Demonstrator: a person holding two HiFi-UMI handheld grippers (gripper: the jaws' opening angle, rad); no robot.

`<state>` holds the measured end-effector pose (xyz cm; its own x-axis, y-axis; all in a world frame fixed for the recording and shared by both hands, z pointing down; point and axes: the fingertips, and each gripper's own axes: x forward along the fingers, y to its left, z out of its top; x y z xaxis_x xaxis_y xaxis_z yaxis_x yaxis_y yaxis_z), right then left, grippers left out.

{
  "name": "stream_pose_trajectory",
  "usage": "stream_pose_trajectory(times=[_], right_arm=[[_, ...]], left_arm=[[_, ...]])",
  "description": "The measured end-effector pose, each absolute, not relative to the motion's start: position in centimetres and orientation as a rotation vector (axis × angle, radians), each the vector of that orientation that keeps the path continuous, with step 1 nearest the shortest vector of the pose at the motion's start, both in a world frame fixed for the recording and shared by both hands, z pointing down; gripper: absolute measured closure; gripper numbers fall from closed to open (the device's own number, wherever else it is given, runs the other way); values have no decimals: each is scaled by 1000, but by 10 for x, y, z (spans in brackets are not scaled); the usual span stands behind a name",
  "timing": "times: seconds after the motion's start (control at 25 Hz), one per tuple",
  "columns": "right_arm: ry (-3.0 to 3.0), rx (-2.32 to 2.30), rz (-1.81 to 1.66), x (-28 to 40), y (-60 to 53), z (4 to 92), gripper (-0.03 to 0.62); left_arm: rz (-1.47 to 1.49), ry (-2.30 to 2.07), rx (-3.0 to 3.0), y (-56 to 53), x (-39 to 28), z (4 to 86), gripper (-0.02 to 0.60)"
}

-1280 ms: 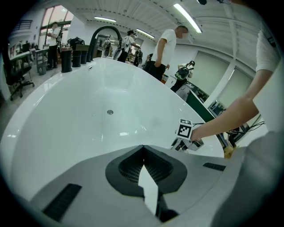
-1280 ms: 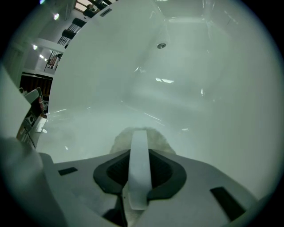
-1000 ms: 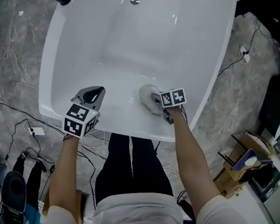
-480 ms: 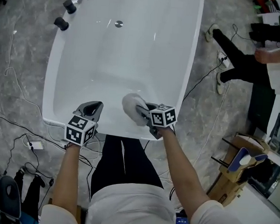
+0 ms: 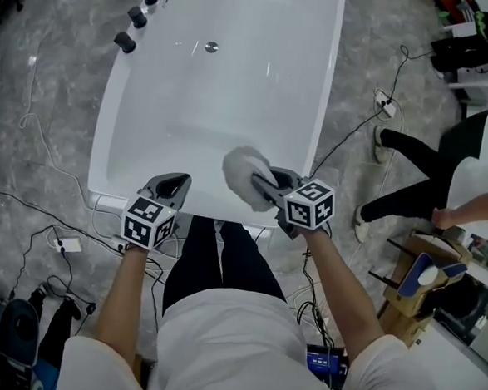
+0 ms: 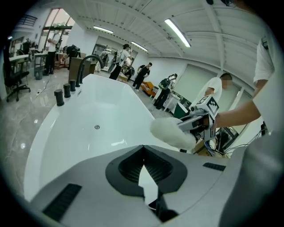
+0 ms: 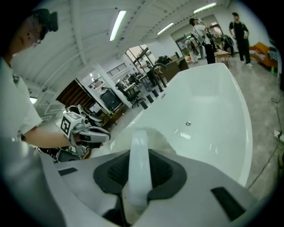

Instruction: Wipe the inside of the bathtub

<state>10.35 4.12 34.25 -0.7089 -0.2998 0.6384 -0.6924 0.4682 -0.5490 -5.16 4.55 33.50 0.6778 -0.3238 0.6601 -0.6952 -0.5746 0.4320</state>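
The right gripper view shows what the head view cannot: the right gripper (image 7: 138, 156) has its jaws clamped on a pale, flat handle (image 7: 137, 139). From above, the fluffy off-white pad (image 5: 244, 173) on that handle hangs over the near end of the white bathtub (image 5: 234, 98); whether it touches is unclear. The left gripper (image 6: 143, 150), its tips meeting on nothing, sits at the near rim. The tub is glossy, with a drain (image 5: 211, 47) near its far end.

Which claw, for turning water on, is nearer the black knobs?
Left. The left claw is on the same side as the knobs; the right claw is toward the opposite side.
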Motion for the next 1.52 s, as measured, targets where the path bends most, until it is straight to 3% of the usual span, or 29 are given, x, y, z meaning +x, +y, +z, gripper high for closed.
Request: stream_pose_trajectory(times=[0.88,1.52], right_arm=[[-2691,803,743,156,63,115,499],[-2802,864,654,135,77,43,499]], left_arm=[[366,-1107,2414,69,22,116,572],[228,-1170,2509,84,14,50,572]])
